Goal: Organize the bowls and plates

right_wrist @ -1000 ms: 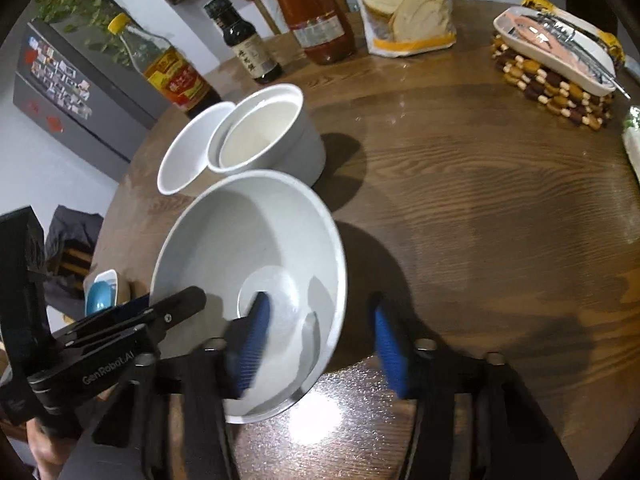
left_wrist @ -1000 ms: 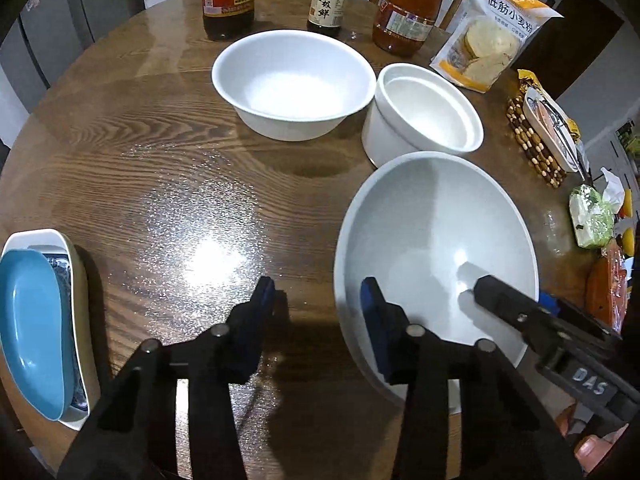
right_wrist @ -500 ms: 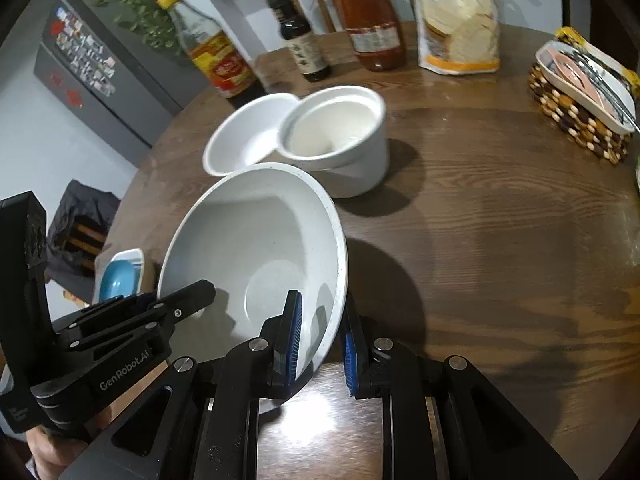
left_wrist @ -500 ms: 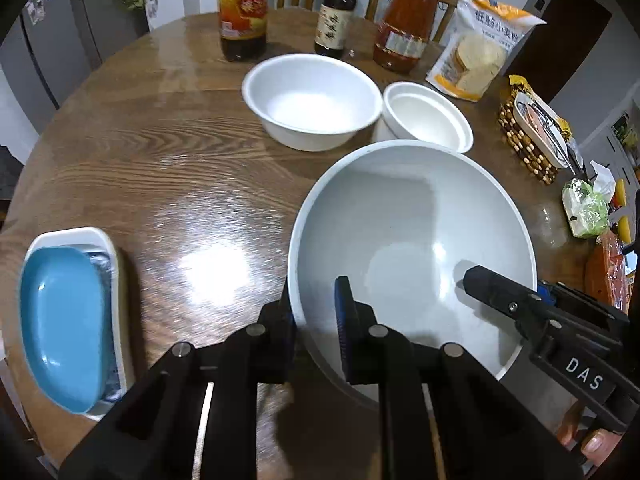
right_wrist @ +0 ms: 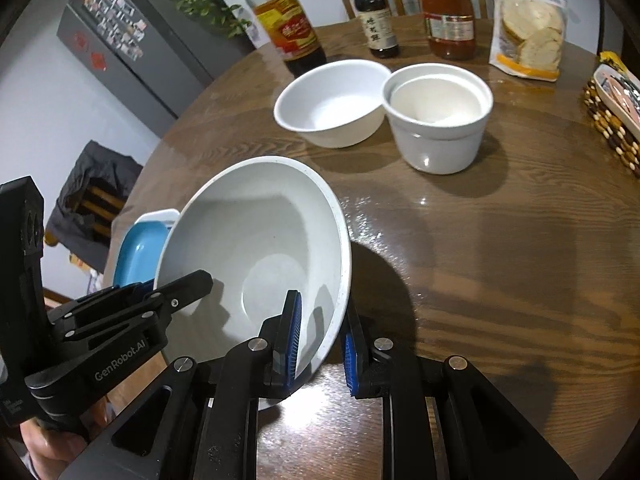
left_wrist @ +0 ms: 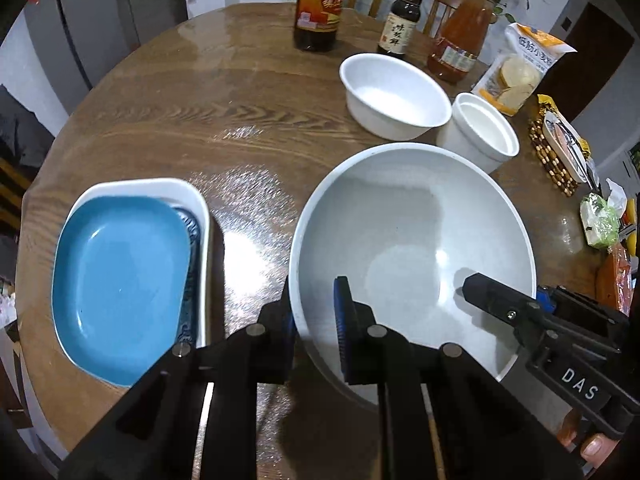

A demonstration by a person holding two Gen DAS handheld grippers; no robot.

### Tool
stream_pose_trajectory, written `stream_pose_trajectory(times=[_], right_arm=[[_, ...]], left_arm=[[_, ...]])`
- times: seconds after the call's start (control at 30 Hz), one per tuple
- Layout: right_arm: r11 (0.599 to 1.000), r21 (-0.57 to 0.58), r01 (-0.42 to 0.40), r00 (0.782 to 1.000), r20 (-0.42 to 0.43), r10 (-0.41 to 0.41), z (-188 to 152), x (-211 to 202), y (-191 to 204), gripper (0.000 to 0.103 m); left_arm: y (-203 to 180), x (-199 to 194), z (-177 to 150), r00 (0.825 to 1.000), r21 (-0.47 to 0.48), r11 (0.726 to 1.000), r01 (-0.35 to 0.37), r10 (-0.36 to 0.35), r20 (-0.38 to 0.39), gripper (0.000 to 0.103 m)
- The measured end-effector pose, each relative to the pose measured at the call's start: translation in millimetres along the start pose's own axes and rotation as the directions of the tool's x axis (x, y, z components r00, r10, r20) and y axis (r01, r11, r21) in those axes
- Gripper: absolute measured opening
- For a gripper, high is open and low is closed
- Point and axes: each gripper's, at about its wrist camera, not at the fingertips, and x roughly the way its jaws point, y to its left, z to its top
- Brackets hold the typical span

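1. Left gripper (left_wrist: 314,330) is clamped on the near rim of the large grey bowl (left_wrist: 412,236).
2. Right gripper (right_wrist: 320,338) grips its opposite rim.
3. The bowl hangs tilted above the tabletop (left_wrist: 200,120), beside the blue plate (left_wrist: 118,280).

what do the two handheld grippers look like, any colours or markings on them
Both are black, angular linkage frames with silver pivot pins and blue ribbed pads on the fingers. The left gripper carries white "GenRobot.AI" lettering on its side; the right gripper carries white "DAS" lettering. No cables or sleeves show.
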Motion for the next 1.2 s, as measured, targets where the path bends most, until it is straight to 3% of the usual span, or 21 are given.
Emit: stream_pose_trajectory(times=[1.2], right_arm=[[1.000, 0.003, 0.018, 0.999, -0.044, -0.018, -1.9, 15.5, 3.3, 0.021]], left_arm=[[5.8, 16.9, -3.9, 0.999, 0.016, 0.999, -0.032, 0.032, -0.039, 0.019]])
